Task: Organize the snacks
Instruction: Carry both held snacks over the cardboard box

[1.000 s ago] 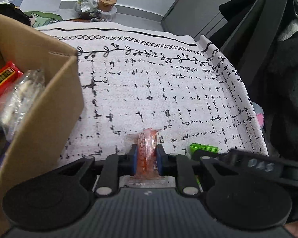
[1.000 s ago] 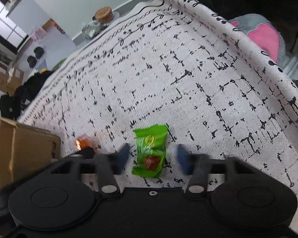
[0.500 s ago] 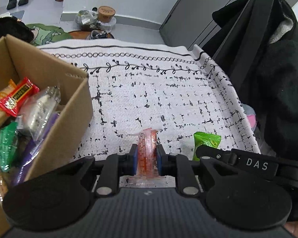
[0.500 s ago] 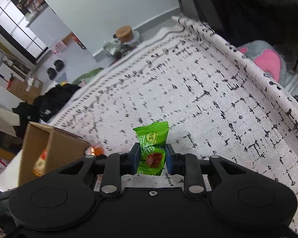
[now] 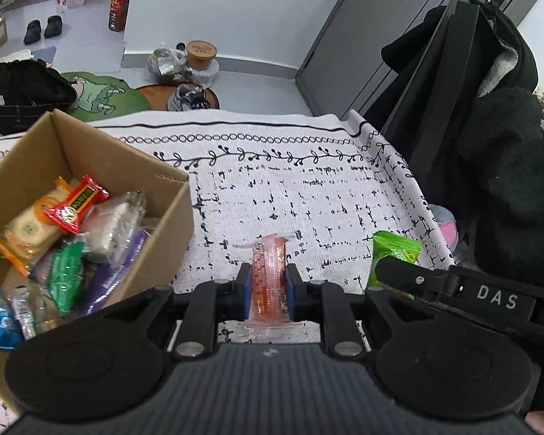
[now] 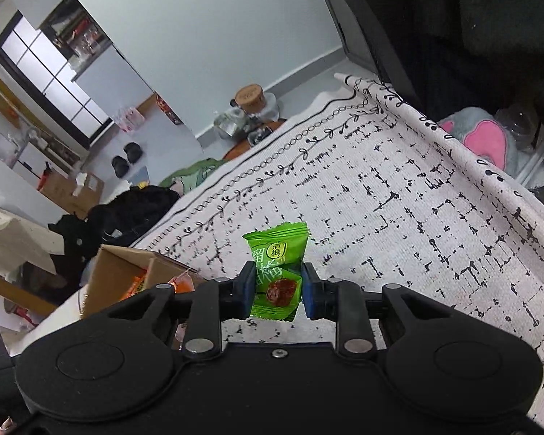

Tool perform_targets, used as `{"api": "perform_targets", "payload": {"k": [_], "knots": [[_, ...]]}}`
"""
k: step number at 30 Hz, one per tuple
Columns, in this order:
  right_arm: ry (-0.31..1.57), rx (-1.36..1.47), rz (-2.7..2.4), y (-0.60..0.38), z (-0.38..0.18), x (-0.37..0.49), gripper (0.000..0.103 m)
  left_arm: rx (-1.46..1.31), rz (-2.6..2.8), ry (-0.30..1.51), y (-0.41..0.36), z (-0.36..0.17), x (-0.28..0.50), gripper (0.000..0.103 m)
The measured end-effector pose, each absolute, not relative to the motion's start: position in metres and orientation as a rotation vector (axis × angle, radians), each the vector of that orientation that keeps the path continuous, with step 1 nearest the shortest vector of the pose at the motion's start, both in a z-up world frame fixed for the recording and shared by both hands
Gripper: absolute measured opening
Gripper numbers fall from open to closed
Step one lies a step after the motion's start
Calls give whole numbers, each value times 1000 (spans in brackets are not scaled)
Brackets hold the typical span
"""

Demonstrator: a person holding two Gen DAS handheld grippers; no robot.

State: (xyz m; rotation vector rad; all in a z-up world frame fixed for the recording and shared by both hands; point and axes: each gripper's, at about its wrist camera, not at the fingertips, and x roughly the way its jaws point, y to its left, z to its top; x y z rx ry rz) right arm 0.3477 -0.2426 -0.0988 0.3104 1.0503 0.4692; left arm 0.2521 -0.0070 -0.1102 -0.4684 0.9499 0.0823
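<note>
1. Orange-pink clear snack packet (image 5: 268,275) stands on edge, clamped in the left claw (image 5: 268,286) above the white patterned tabletop (image 5: 308,195).
2. Green plum candy packet (image 6: 277,275) is pinched in the right claw (image 6: 277,290), lifted off the cloth.
3. Cardboard box (image 5: 170,217) sits toward the left edge, holding assorted wrapped snacks (image 5: 72,214).
</note>
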Motion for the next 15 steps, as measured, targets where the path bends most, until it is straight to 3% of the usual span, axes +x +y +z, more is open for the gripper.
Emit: {"api": "perform_targets", "payload": {"k": [15], "knots": [[989,375,498,-227,-85,324,26,-455,133,900,18,-81,227,18]]}}
